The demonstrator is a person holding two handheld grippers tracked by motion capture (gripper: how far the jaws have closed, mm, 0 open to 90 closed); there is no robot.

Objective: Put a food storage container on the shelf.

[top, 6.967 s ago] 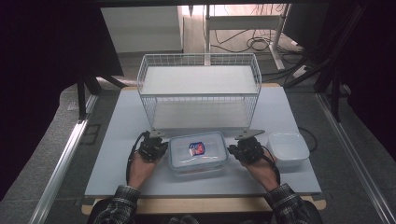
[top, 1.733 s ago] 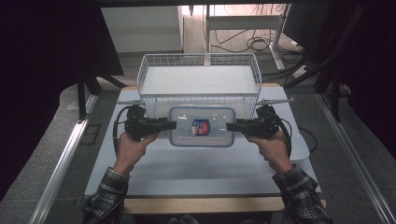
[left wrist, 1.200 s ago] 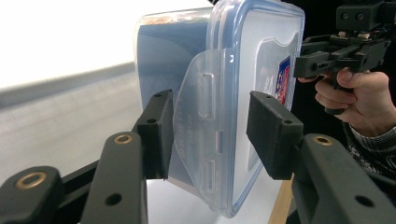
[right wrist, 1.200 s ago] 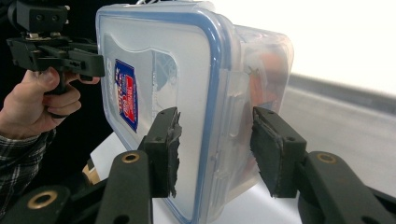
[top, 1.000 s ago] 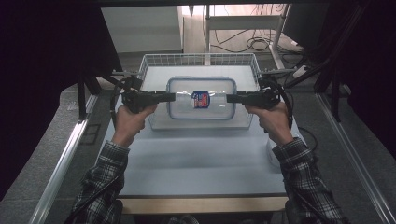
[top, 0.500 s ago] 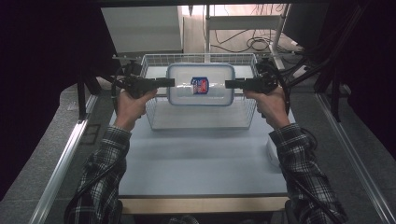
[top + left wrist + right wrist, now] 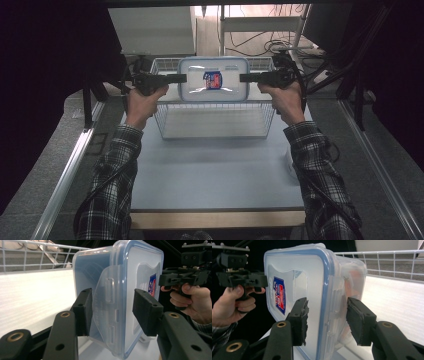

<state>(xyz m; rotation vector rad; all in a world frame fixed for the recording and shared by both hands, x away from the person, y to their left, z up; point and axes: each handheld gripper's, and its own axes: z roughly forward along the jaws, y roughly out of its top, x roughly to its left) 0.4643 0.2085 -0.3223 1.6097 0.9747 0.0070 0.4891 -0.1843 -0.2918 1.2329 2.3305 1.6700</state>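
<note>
Above the white wire basket (image 7: 215,117) — clear, blue-rimmed rectangular plastic box (image 7: 213,80), each hand-held gripper (image 7: 181,78) (image 7: 245,77) clamped on an end.

clear: table front (image 7: 215,170) | blocked: wire basket (image 7: 215,117), container (image 7: 214,80) between claws

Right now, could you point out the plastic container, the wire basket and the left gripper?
plastic container (image 7: 214,95): high view, bare lid below the label.
wire basket (image 7: 215,122): high view, front wire wall.
left gripper (image 7: 112,312): left gripper view, between its fingertips.
</note>
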